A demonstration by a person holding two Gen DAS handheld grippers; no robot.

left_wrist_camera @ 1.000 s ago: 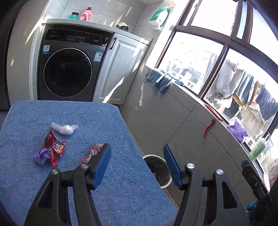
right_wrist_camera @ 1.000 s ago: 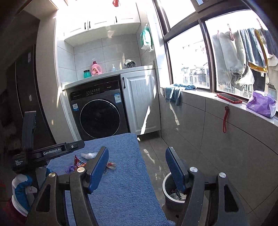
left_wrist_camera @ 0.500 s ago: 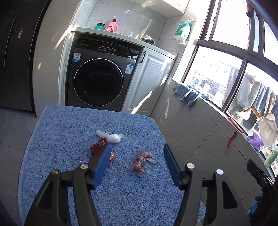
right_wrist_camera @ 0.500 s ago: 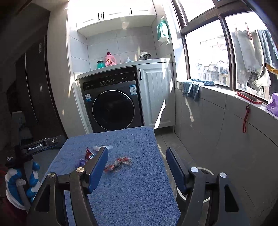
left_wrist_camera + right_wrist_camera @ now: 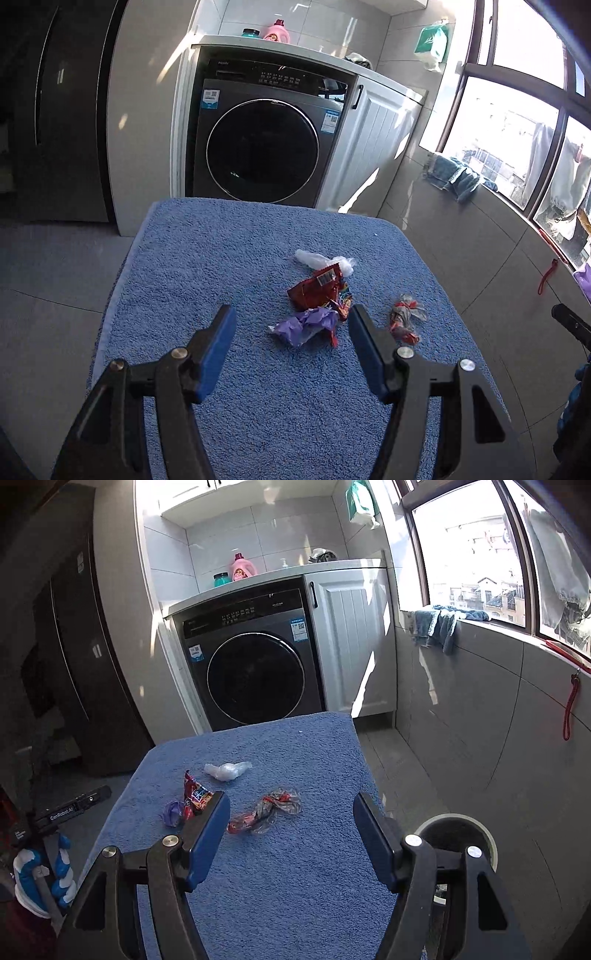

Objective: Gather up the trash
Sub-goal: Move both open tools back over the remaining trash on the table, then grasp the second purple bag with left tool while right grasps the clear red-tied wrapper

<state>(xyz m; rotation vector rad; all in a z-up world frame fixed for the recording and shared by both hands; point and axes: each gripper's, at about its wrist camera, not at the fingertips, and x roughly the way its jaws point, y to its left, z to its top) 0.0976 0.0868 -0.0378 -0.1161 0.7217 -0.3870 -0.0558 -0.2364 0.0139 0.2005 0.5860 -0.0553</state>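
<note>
four bits of trash lay close together on the blue towel (image 5: 229, 258) over the table: a purple wrapper (image 5: 306, 325), a red packet (image 5: 319, 291) touching it just behind, a clear bag (image 5: 325, 260) farther back, and a twisted red-and-clear wrapper (image 5: 404, 319) a little apart toward the window side. none was held. the left hand-held gripper (image 5: 290, 350) hung above the towel with its jaws apart and empty, the purple wrapper lined up in the gap ahead of them. the right hand-held gripper (image 5: 291, 830) was likewise open and empty, facing the twisted wrapper (image 5: 266, 810). the bin (image 5: 456, 829) stood on the floor beside the table's window edge, partly behind the right jaw. this looked like the approach to a first pick. next, each gripper would need to drop to the towel and straddle its piece before closing, taking care not to pinch the pile of the towel.
</note>
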